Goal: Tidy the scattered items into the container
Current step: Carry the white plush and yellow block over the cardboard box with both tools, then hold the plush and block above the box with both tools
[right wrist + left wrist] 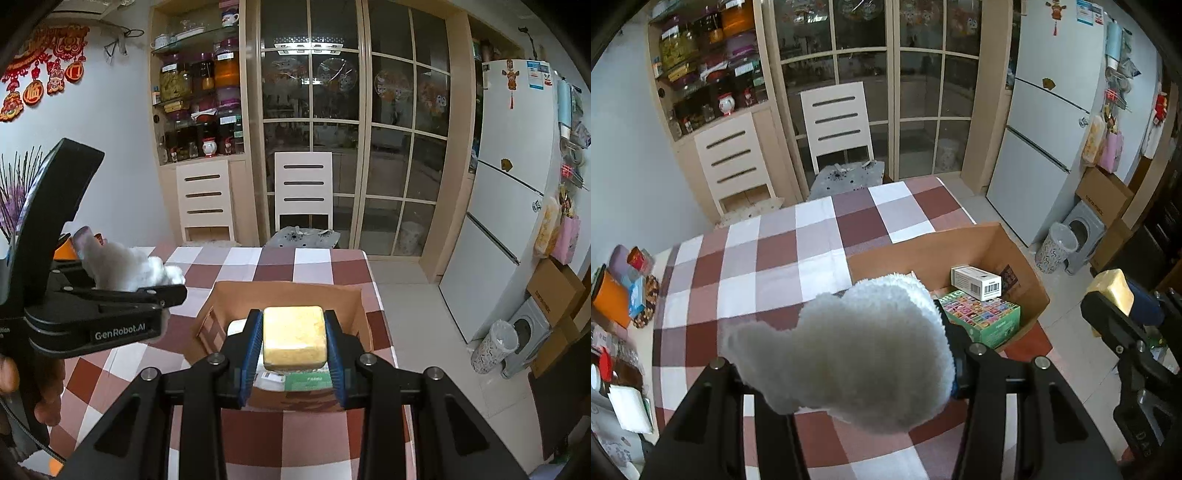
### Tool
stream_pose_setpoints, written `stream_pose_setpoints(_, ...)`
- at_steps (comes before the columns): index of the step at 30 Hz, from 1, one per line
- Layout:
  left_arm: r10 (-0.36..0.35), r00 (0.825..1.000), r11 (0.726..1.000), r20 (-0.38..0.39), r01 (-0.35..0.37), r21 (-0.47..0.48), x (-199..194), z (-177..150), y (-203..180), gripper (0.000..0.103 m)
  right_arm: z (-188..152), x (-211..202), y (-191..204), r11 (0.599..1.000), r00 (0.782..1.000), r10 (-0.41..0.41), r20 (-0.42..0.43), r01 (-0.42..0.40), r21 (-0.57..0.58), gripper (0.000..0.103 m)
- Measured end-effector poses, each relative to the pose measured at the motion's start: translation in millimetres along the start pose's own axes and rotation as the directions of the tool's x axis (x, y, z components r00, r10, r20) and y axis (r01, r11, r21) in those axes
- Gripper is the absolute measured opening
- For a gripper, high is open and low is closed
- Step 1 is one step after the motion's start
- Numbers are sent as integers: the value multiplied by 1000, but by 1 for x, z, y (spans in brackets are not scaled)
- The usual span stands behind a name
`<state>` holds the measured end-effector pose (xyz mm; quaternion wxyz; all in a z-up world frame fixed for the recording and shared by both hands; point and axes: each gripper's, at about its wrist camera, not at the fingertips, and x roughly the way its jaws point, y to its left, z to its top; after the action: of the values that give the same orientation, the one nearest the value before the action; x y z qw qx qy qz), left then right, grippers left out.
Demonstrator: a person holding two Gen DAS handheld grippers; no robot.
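My left gripper is shut on a white fluffy cloth and holds it above the checked table, left of the cardboard box. It also shows in the right wrist view with the cloth. My right gripper is shut on a yellow sponge and holds it over the open box. The sponge also shows in the left wrist view. Inside the box lie a white carton and a green colourful box.
The table has a red, white and grey checked cloth. Clutter lines its left edge: an orange box and tissue packs. Two white chairs stand behind the table. A fridge and a bin stand at the right.
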<state>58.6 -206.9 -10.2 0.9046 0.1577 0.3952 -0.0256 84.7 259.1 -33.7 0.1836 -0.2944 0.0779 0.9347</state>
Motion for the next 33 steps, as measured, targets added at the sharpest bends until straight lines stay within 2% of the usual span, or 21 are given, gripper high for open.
stream_pose_setpoints(7, -2, 995, 999, -96, -2, -36, 26, 3, -2, 51, 6, 22, -13, 1000, 999, 28, -19, -28, -4, 33)
stream_pose_setpoints(19, -8, 969, 998, -245, -8, -63, 72, 11, -2, 54, 4, 74, -22, 997, 990, 80, -119, -80, -1, 33)
stream_pose_setpoints(33, 5, 951, 997, -309, -27, -67, 103, 17, 0, 54, -4, 98, -26, 996, 981, 90, -172, -90, 11, 33)
